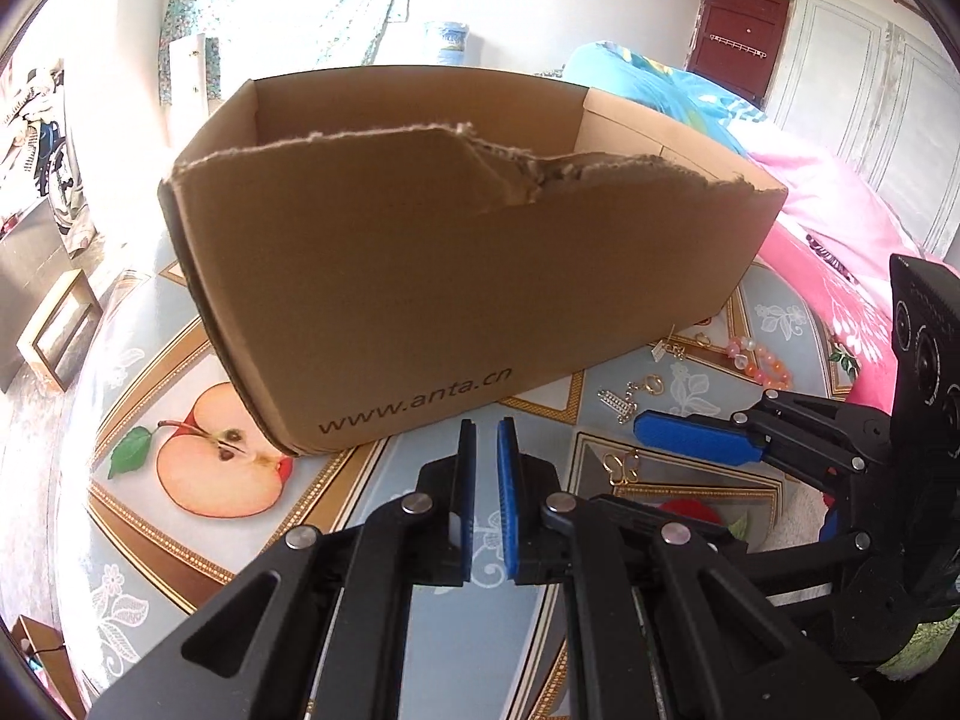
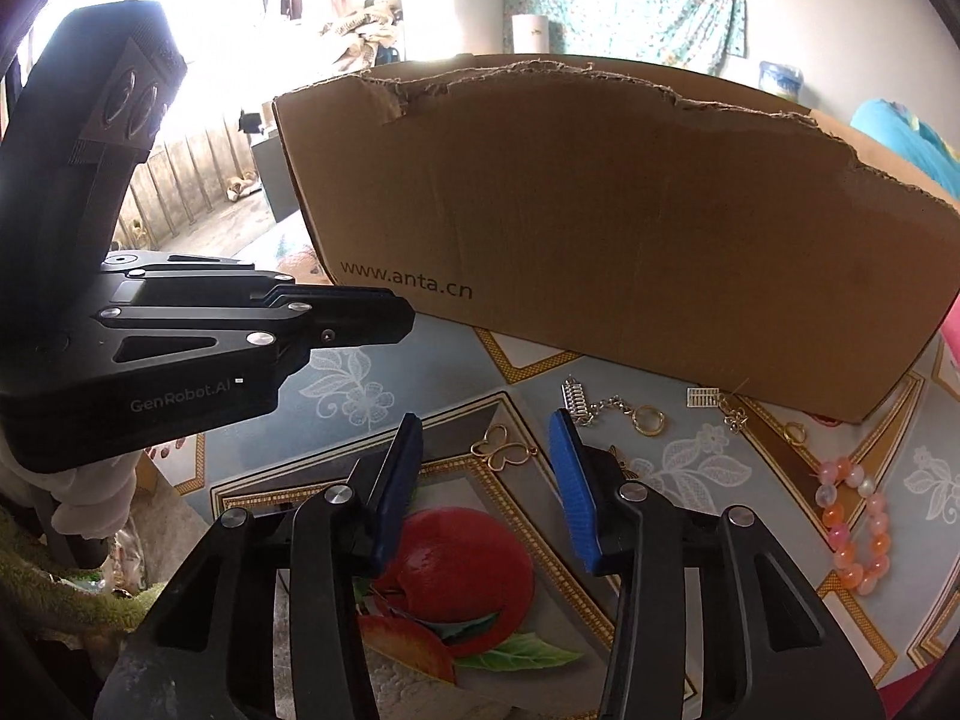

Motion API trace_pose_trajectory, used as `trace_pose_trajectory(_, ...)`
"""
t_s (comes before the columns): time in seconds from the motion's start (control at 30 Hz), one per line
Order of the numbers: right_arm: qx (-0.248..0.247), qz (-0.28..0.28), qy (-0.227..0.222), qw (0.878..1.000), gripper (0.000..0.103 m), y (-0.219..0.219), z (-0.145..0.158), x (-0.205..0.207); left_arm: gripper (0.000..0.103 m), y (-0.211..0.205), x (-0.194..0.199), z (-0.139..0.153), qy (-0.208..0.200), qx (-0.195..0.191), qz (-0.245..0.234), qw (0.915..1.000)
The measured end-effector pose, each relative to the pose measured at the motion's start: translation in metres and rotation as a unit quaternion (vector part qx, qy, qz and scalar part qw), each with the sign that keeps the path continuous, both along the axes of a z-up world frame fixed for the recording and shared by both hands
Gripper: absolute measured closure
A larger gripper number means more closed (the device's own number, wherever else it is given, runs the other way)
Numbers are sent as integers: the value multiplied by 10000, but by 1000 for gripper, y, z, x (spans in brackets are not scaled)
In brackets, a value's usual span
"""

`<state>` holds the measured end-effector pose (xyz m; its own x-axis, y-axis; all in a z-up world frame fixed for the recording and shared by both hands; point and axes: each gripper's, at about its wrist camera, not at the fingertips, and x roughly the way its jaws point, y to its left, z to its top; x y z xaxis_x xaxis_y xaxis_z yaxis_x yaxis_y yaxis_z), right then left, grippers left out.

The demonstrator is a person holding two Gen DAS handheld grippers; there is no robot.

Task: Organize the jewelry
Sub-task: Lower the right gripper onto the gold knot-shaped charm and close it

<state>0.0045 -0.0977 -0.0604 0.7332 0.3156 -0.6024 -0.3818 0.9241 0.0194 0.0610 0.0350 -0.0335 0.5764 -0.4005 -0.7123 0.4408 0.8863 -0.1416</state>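
A brown cardboard box (image 1: pixel 456 276) with a torn top edge stands on the table; it also shows in the right wrist view (image 2: pixel 630 222). Jewelry lies before it: a gold butterfly pendant (image 2: pixel 501 449), a silver charm on a chain with a gold ring (image 2: pixel 606 405), a small tagged earring (image 2: pixel 717 402) and a pink and orange bead bracelet (image 2: pixel 852 525). My right gripper (image 2: pixel 486 450) is open, its fingers either side of the butterfly, just above the table. My left gripper (image 1: pixel 486 450) is nearly shut with a narrow gap and empty, close to the box front.
The tablecloth (image 1: pixel 198 480) has apple prints and gold borders. A bed with pink and blue covers (image 1: pixel 810 192) lies to the right. A wooden frame (image 1: pixel 54 330) stands on the floor at left. The left gripper's body (image 2: pixel 180 330) shows at the right wrist view's left.
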Motion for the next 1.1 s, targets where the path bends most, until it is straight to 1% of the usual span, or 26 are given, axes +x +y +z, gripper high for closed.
trace_pose_trajectory(0.23,-283,-172,133,9994,71,13,1,6,96,2,2,-3,-14,-66,-26,10000)
trace_pose_trajectory(0.33,-395,-208,228,9987,79,24,3,9,96,4,2,-3,-23,-82,-16,10000)
trace_pose_trajectory(0.37,-408,-220,273,9985,85,26,3,12,96,5,1,-3,-18,-91,-11,10000)
trace_pose_trajectory(0.53,-351,-296,444,9980,86,32,5,20,96,6,0,-2,-40,-106,3,9999)
trace_pose_trajectory(0.57,-323,-319,464,9979,89,30,6,22,96,7,-1,-2,-43,-114,9,9999)
trace_pose_trajectory(0.63,-255,-343,508,9978,89,23,7,24,96,8,-2,-2,-49,-120,22,9999)
trace_pose_trajectory(0.73,-227,-352,541,9977,90,23,9,29,96,9,-2,-2,-58,-126,42,9999)
trace_pose_trajectory(0.77,-216,-341,550,9977,103,17,7,23,96,9,-2,-2,-57,-125,44,9999)
trace_pose_trajectory(0.97,-75,-360,699,9969,103,7,9,29,96,10,-3,-2,-64,-126,56,9999)
trace_pose_trajectory(1.07,35,-368,786,9962,97,1,11,32,96,10,-3,-2,-64,-124,48,9999)
trace_pose_trajectory(1.1,-17,-350,790,9963,88,1,12,33,96,10,-2,-2,-60,-125,46,9999)
